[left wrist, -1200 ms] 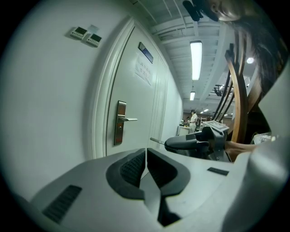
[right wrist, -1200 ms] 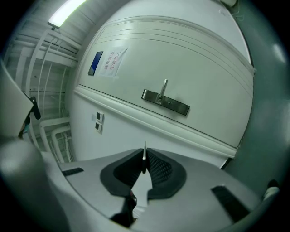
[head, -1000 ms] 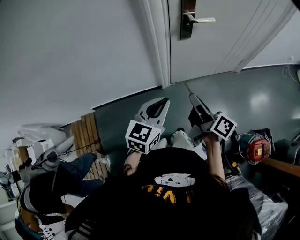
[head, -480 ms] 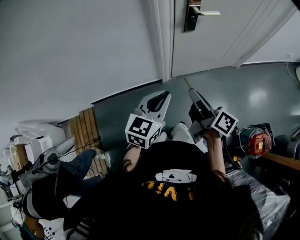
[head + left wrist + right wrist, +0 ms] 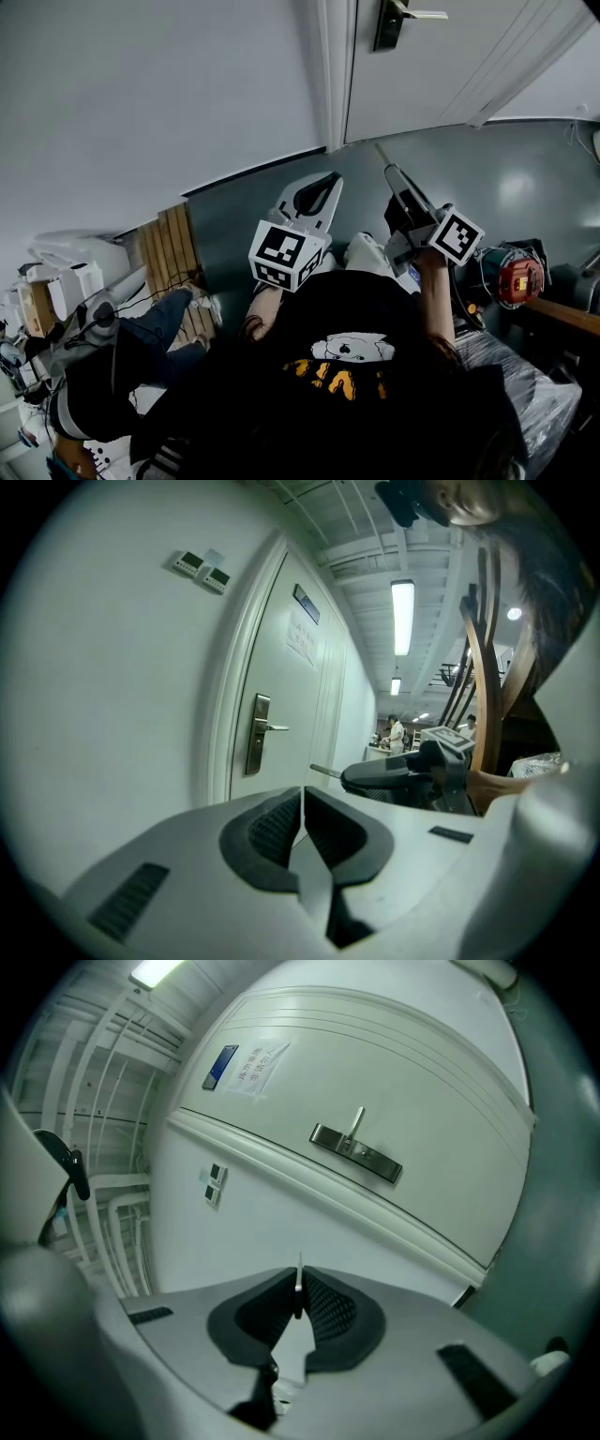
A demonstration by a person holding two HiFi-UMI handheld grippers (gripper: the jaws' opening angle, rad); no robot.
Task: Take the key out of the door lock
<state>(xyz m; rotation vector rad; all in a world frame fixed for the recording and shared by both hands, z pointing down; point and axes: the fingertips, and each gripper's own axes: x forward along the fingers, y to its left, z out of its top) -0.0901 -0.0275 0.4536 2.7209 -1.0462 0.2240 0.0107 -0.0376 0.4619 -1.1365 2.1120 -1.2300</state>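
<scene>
The white door (image 5: 450, 66) stands ahead with its dark lock plate (image 5: 387, 25) and silver lever handle (image 5: 424, 14); the plate also shows in the left gripper view (image 5: 255, 733) and the right gripper view (image 5: 356, 1152). My right gripper (image 5: 389, 172) is shut on a thin metal key (image 5: 380, 154), whose blade sticks out past the closed pads (image 5: 299, 1269) and shows from the side (image 5: 324, 771). It is well short of the door. My left gripper (image 5: 323, 178) hangs beside it, shut with nothing between its jaws (image 5: 302, 794).
The white door frame (image 5: 333, 84) and grey wall are to the left, with wall switches (image 5: 202, 567). Wooden slats (image 5: 173, 262) and a seated person (image 5: 122, 352) are at lower left. A red device (image 5: 516, 281) and a plastic-wrapped bundle (image 5: 525, 398) are at right.
The door handle has slid up toward the head view's top edge. Both grippers have shifted slightly right, still side by side, with the key still in the right one.
</scene>
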